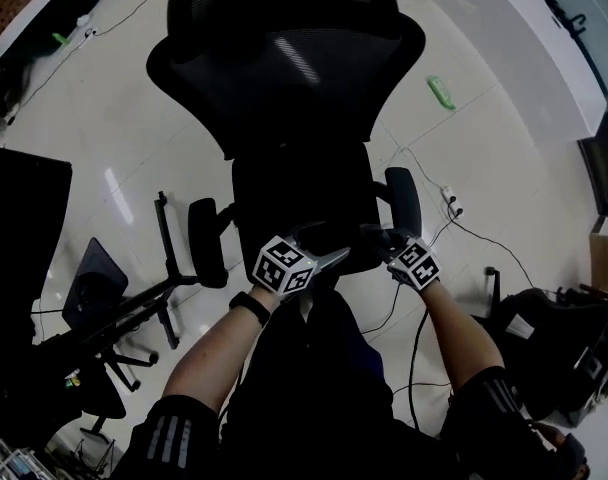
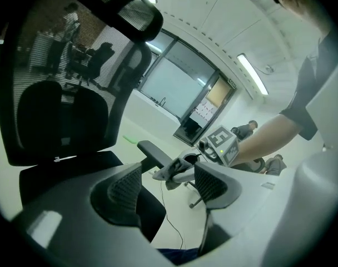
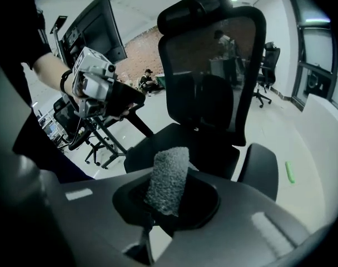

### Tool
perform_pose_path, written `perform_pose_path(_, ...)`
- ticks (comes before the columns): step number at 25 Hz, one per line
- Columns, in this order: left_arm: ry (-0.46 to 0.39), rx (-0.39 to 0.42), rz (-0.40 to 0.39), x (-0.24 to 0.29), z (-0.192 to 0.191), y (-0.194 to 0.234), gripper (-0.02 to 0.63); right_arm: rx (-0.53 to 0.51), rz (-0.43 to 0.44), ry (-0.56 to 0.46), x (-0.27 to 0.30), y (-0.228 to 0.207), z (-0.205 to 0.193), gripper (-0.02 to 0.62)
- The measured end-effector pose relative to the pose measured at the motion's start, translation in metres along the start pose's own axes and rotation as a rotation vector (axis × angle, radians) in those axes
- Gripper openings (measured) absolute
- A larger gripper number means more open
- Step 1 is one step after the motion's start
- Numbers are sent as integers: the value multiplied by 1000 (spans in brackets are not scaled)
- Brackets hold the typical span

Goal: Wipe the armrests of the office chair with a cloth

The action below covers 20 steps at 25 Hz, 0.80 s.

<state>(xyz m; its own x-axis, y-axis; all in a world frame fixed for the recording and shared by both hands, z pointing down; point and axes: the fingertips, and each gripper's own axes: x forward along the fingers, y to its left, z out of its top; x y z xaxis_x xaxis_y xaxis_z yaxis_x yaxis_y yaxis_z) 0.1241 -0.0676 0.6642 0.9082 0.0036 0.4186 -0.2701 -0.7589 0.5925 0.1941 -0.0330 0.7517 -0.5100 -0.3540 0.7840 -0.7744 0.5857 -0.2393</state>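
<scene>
The black office chair (image 1: 284,88) stands in front of me, its seat (image 1: 302,208) between a left armrest (image 1: 206,240) and a right armrest (image 1: 404,200). My right gripper (image 1: 382,236) is shut on a grey cloth (image 3: 168,178), held just short of the right armrest's (image 3: 261,170) near end. From the left gripper view the cloth (image 2: 174,170) hangs beside that armrest (image 2: 152,152); I cannot tell if they touch. My left gripper (image 2: 169,189) is open and empty over the seat's front edge, beside the right one. Its marker cube (image 1: 284,265) shows in the head view.
A second dark chair (image 1: 104,303) and a black monitor (image 1: 19,228) stand at the left. Cables and a power strip (image 1: 452,201) lie on the tiled floor right of the chair. A green object (image 1: 441,92) lies farther back. A dark bag (image 1: 544,328) sits at the right.
</scene>
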Motion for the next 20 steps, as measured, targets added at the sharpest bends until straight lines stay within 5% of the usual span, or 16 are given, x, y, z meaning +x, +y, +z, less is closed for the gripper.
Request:
perform_pose_path(10, -166, -72, 195, -127, 6, 75, 321, -189, 131, -69, 85, 55, 155, 35)
perform_pose_path(20, -278, -139, 364, -236, -8, 138, 321, -372, 252, -27, 169, 132, 247, 36)
